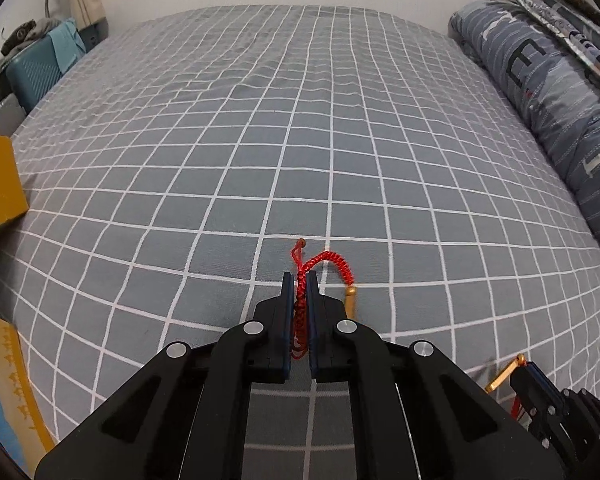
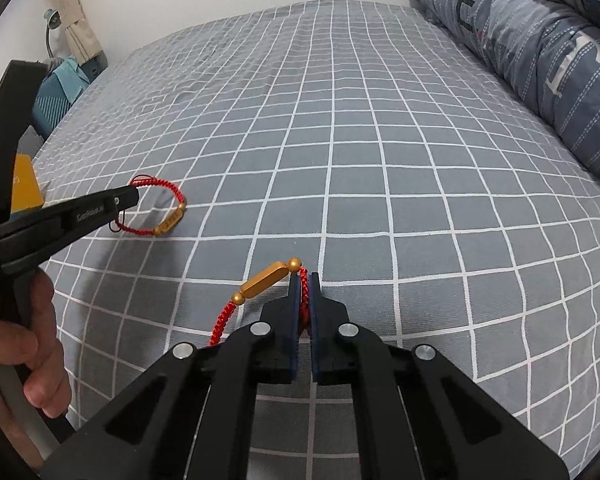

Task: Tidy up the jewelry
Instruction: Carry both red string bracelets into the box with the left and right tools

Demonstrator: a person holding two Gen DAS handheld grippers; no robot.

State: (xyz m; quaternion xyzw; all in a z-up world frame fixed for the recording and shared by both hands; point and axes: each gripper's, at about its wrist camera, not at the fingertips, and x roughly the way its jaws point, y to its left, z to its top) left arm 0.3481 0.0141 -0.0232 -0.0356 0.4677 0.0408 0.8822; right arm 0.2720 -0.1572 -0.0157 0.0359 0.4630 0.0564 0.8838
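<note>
Both my grippers, left (image 1: 300, 280) and right (image 2: 305, 280), pinch a red braided bracelet (image 1: 300, 300) each above the checked bedsheet (image 1: 340, 140); thin cord could slip free, I judge.

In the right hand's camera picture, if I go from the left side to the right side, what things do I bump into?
A person's hand → left gripper pinching a red cord bracelet → second red bracelet's gold bar → right gripper pinching that cord → rolled blue quilt.
</note>
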